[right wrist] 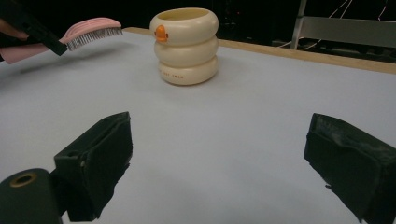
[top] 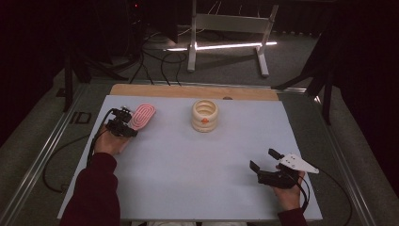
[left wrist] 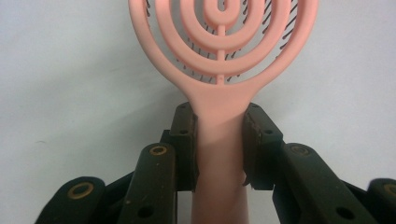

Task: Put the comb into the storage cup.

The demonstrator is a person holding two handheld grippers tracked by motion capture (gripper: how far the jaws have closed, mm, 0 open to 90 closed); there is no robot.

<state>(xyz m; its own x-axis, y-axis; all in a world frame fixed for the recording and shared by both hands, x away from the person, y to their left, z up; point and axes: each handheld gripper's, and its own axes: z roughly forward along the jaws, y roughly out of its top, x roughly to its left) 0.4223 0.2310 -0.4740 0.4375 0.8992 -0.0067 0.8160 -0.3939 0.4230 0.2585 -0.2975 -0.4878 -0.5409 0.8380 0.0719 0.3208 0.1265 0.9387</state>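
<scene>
Looking down from the high view, I see my left gripper [top: 126, 123] carrying the pink brush [top: 143, 115] over the worktop [top: 188, 160], with open room toward the cream cup [top: 204, 115]. Left gripper view: jaws clamp its handle. Right gripper view: jaws spread, empty; next I'd judge lowering the brush into the cup.

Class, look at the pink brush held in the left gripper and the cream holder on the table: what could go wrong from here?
1. The left gripper clamps the brush only at its narrow handle, so the wide head may pivot or slip.
2. The holder is tall, narrow and stands free; a brush bumping its rim could tip or push it.
3. The right gripper hangs open, away from the holder, so nothing steadies it.
</scene>
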